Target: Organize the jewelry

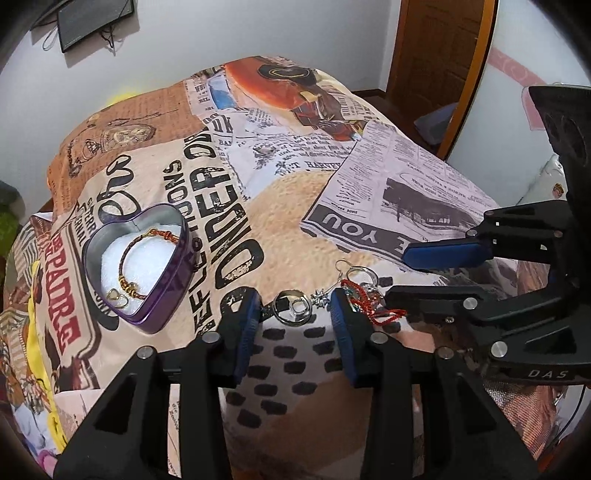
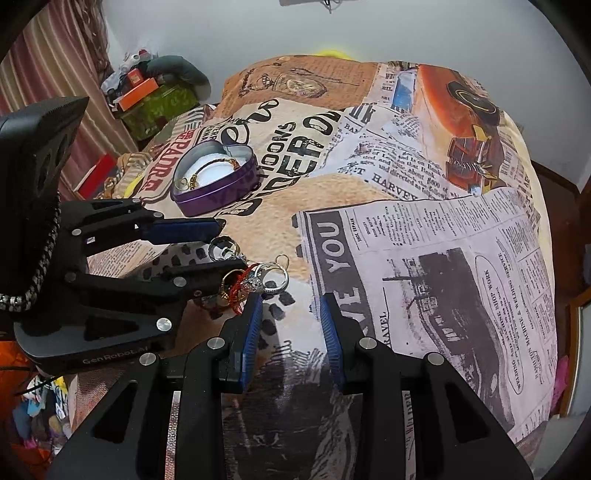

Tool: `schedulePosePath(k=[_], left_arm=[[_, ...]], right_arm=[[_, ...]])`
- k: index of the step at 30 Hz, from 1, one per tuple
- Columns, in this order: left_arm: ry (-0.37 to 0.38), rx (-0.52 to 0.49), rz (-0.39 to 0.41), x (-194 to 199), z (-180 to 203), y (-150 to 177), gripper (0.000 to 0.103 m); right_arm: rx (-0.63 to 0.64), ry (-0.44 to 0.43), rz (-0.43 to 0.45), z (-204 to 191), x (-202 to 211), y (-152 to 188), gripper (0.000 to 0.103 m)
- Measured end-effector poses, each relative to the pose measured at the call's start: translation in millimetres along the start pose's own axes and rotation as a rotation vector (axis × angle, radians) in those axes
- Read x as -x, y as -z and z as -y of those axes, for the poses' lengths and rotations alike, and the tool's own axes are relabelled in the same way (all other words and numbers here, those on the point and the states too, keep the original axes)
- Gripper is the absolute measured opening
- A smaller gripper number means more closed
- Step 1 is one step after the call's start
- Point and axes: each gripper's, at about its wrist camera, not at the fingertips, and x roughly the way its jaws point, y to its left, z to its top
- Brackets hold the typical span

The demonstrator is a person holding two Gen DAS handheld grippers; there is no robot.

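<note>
A silver ring (image 1: 293, 312) lies on the printed bedspread between the pads of my left gripper (image 1: 295, 295), whose jaws stand apart without pressing on it. To its right sits a small heap of jewelry: a red cord (image 1: 373, 306), silver rings (image 1: 364, 275) and a hooked earring. My right gripper (image 2: 291, 300) hovers open just right of that heap (image 2: 266, 280), with only fabric between its fingers. A purple heart-shaped tin (image 1: 162, 299), lined with a white cushion, holds a brown-and-gold bracelet (image 1: 129, 287) and a gold heart ring. It stands to the left and further back.
The bedspread (image 2: 424, 258) slopes away on all sides. Beyond the bed's far left edge sit a green box (image 2: 159, 107) and other clutter. A wooden door (image 1: 439, 44) stands at the back right and a dark screen (image 1: 92, 22) hangs on the wall.
</note>
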Motion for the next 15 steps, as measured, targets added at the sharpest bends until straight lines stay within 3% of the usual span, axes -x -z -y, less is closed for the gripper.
schedulePosePath(k=[3,15], left_arm=[[0.020,0.005,-0.004,-2,-1,0,0.021],[0.019,0.044,0.035,11,-7,9,0.021]], right_arm=[[-0.005,-0.003,0.000,2,0,0,0.029],[0.010,0.026,-0.008,2,-6,-8,0.029]])
